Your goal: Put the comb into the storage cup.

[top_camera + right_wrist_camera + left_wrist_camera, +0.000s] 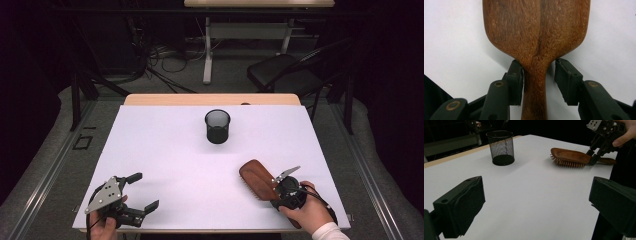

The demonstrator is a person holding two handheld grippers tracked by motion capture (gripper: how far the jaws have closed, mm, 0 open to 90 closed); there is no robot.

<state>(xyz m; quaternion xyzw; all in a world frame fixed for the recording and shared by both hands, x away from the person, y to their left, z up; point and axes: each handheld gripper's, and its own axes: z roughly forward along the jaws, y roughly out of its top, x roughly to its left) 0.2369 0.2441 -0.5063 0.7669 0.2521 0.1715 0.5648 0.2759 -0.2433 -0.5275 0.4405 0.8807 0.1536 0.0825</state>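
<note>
Tongs in my left hand [134,192] gaped wide over bare white surface [165,150]. My right tongs [539,80] straddled the wooden hairbrush [257,180] at its neck, one pad touching, the other just apart. Farther off stood a black mesh cup [218,126].

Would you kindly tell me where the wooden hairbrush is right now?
In the high view the wooden hairbrush lies bristles-down on the white table, front right, nearer the person than the mesh cup. Its handle sits between the right gripper fingers.
</note>
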